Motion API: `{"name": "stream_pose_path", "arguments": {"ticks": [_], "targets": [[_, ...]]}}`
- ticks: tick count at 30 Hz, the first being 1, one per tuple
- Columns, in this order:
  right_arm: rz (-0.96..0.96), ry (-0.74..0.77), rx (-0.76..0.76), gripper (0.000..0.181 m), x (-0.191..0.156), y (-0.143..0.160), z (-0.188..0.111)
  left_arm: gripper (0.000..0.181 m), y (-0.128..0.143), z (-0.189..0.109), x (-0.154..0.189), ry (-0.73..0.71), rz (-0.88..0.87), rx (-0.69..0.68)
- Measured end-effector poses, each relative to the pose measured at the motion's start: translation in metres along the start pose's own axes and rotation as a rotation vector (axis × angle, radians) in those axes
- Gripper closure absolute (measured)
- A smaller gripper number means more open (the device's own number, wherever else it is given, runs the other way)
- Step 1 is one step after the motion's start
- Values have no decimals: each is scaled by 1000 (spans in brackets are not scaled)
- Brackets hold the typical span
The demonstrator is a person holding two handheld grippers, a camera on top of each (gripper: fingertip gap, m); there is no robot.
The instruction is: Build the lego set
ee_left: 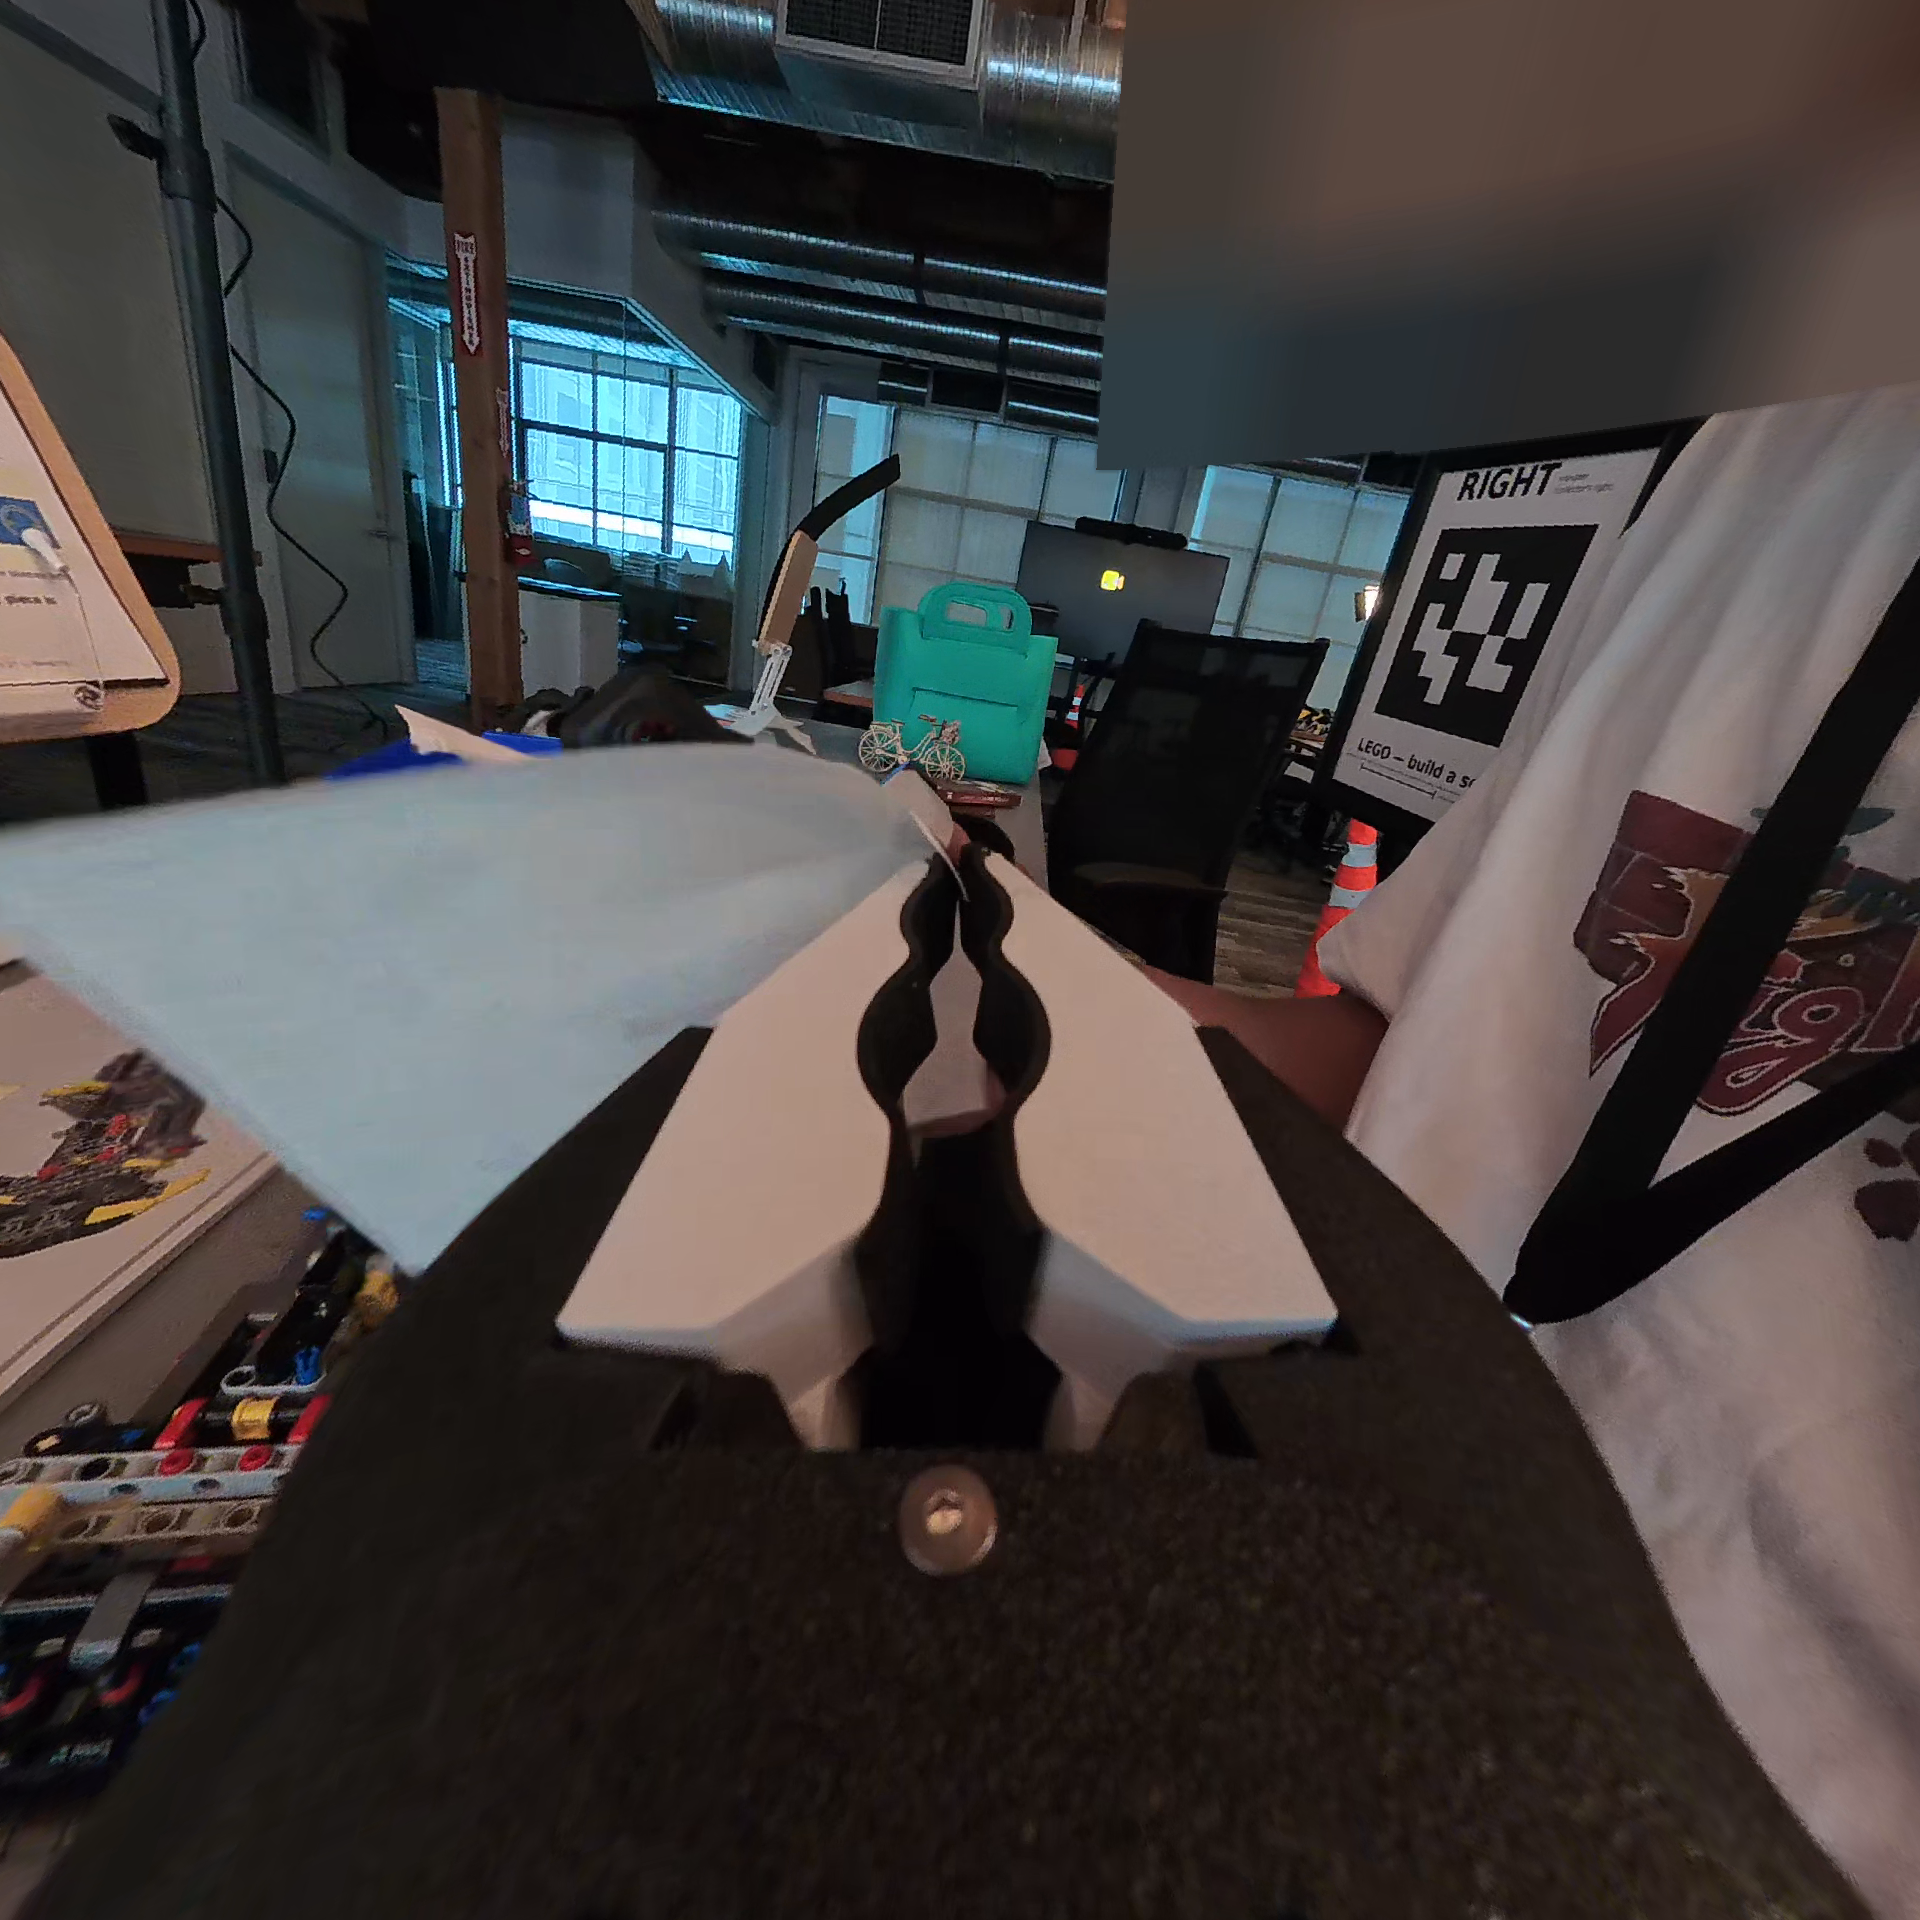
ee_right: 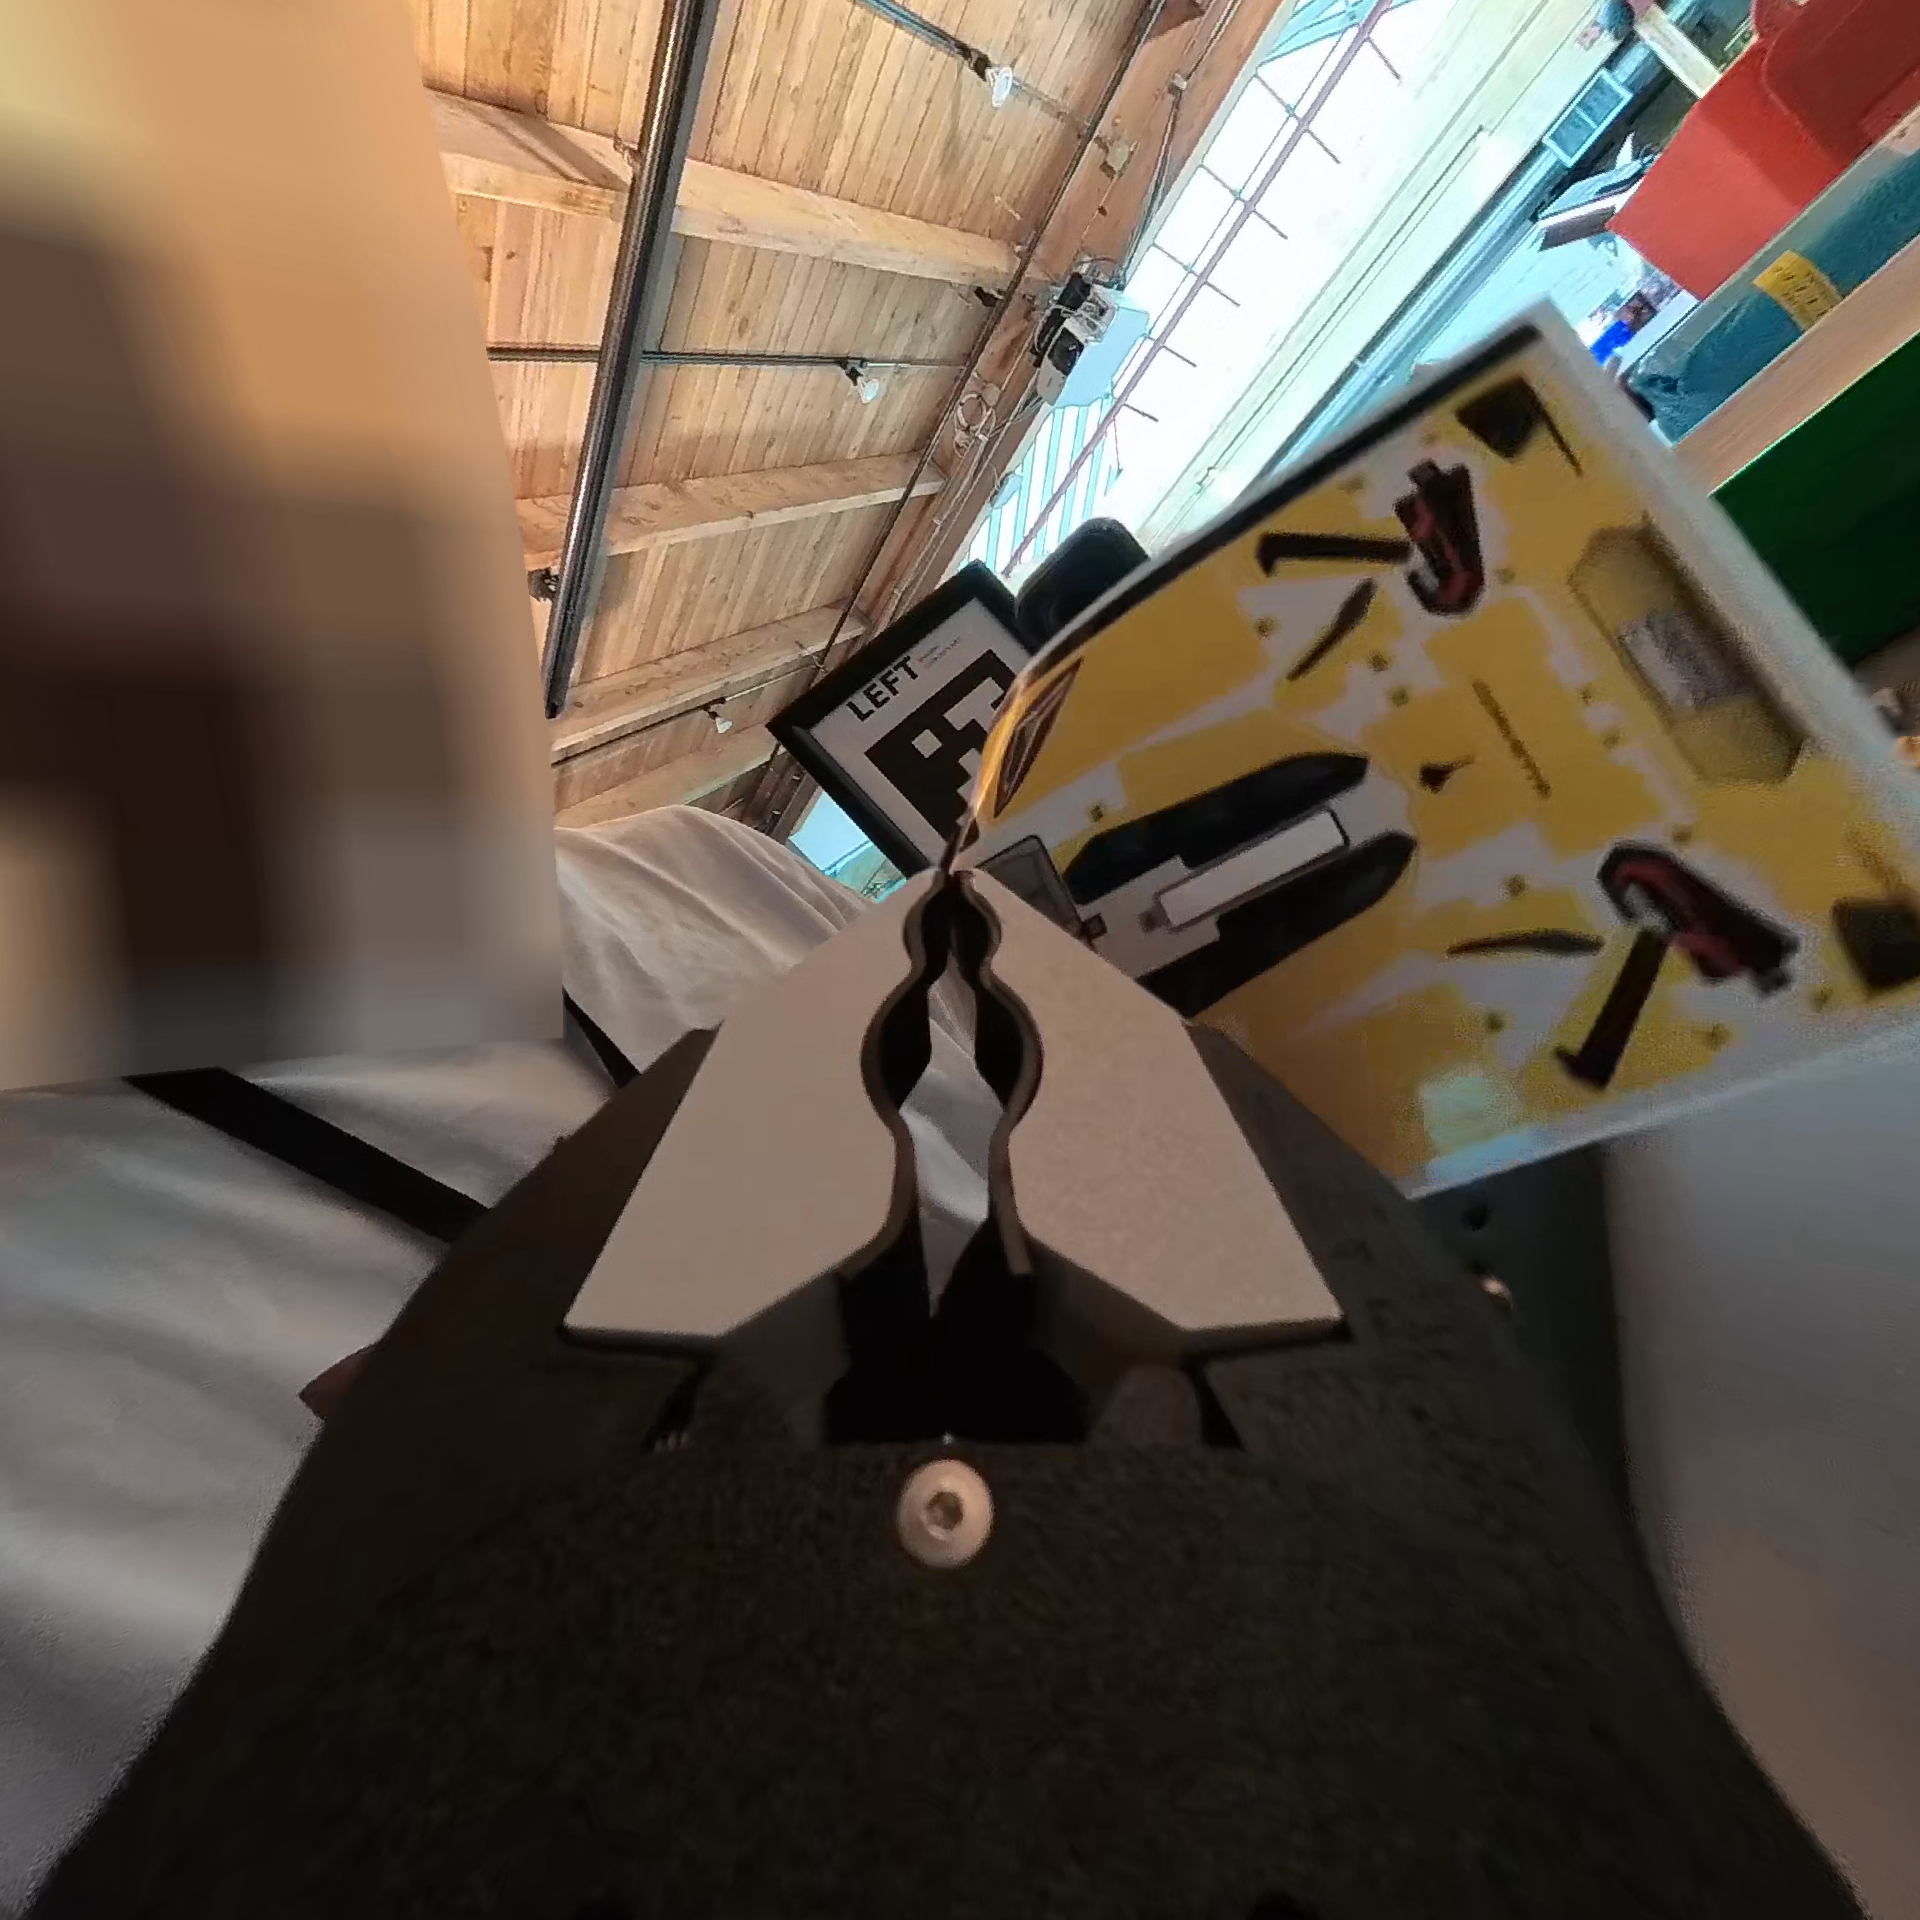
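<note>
In the left wrist view my left gripper [ee_left: 961, 868] is shut on the corner of a pale sheet [ee_left: 468, 966]. The sheet spreads to the left from the fingertips and shows its blank back. In the right wrist view my right gripper [ee_right: 951, 883] is shut on the thin edge of a sticker sheet [ee_right: 1455, 779] printed with yellow, black and red shapes. This sheet fans out to the right, held up in the air. Neither view shows the other gripper.
Loose Lego parts [ee_left: 156, 1455] and an instruction booklet [ee_left: 94, 1164] lie at the lower left. A person in a white shirt [ee_left: 1662, 1039] is close on the right. A teal bag [ee_left: 961, 675], a black chair [ee_left: 1174, 779] and an orange cone [ee_left: 1351, 894] stand beyond. Both grippers' tips are close together, under 4 cm apart.
</note>
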State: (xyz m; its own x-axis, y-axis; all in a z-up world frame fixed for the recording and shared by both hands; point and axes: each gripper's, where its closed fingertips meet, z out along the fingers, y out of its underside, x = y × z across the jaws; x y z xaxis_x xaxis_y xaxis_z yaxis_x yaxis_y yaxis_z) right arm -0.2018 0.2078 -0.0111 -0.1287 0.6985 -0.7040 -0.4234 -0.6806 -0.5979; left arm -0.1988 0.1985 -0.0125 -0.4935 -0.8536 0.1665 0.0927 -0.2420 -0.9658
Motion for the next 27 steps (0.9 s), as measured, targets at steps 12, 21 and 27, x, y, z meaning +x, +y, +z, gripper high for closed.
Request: {"name": "stream_pose_path", "arguments": {"ticks": [12,21,27], "targets": [[-82,157,28,181,11,-12,-14,181,10,-14,-6,-45,-24,-27],[-153,269,54,181,15,-22,-25,181,25,-27,-9,-84,-51,-82],[-278,467,40,181,37,-24,-42,181,31,-78,-27,-278,-92,-167]]}}
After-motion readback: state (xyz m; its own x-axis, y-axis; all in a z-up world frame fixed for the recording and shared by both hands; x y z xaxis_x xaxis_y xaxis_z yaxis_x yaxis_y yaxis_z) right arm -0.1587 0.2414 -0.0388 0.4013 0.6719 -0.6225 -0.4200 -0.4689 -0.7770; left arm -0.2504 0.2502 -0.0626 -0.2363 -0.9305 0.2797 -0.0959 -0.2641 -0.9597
